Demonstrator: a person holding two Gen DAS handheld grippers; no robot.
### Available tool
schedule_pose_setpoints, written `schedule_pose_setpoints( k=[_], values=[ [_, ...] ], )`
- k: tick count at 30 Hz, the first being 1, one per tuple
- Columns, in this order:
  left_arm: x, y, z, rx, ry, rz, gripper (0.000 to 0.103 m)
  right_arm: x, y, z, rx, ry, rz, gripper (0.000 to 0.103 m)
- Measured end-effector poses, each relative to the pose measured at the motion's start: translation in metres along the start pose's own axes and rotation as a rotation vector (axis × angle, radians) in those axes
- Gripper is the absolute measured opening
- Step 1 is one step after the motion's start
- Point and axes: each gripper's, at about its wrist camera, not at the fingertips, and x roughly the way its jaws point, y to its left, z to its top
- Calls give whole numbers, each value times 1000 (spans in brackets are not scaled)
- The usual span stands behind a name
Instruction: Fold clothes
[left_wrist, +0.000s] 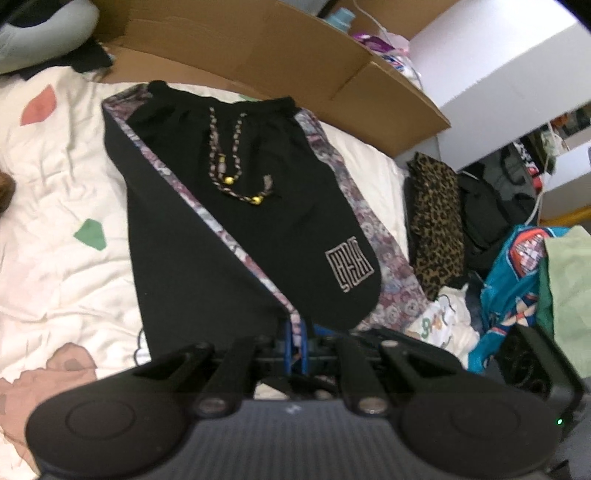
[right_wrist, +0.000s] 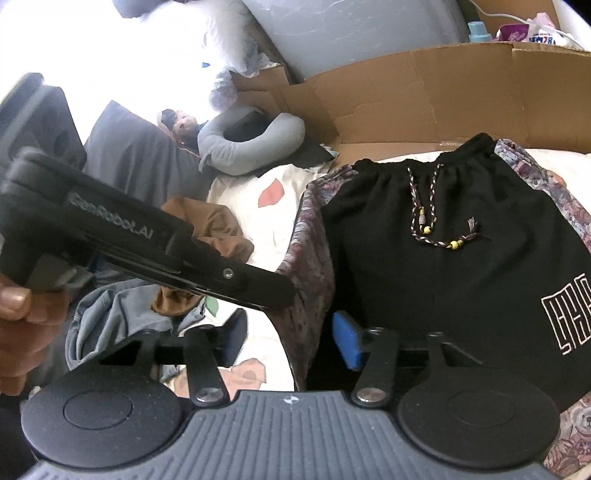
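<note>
Bed: I see a white quilt (left_wrist: 55, 221) with coloured patches, and the garment lies spread on it, with a cardboard box (left_wrist: 258, 48) beyond its far end.
Shorts: black shorts (left_wrist: 229, 192) with patterned side panels lie flat, waistband at the far end, hems toward me, drawstring (left_wrist: 236, 173) loose on the front. One side is turned over along a diagonal, so part of a fold seems to be in place; how far the folding has got I cannot settle.
Long axis: it runs away from both cameras, waistband far, hem near.
Left hand-held gripper (left_wrist: 297, 341): its jaws are pinched together on the near hem corner of the shorts, where the patterned strip ends.
Right hand-held gripper (right_wrist: 290, 338): jaws spread wide, gripping nothing; the patterned side edge passes between its blue pads (right_wrist: 345, 339), cloth just ahead.
Nearer hand: the left, since it already grips the cloth.
Hard to make out: the near hem is hidden behind both gripper bodies, and the shorts' logo (right_wrist: 569, 317) is cut off in the right view.
</note>
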Motion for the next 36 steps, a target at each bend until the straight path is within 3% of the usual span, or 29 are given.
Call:
schedule_pose_setpoints(
  k=[9,11,12,17,20,36],
  values=[
    [4,-17,5,17,14,-40,5,6,-6,2,16,-16,-32,23],
    [3,-19,6,19,9,-48,5,6,-10,3,30,-13,-40,5],
    [2,-20,7,18,4,-59,5,5,-13,3,38,-16,-40,4],
    [-4,-26,11,9,-20,-113,9,-5,-31,10,96,-38,-62,2],
    [-8,-29,13,6,-33,-139,16,-11,-43,14,121,-43,-80,2],
    [50,10,-13,-56,-8,-54,46,-43,-106,19,262,-90,-221,2]
  ],
)
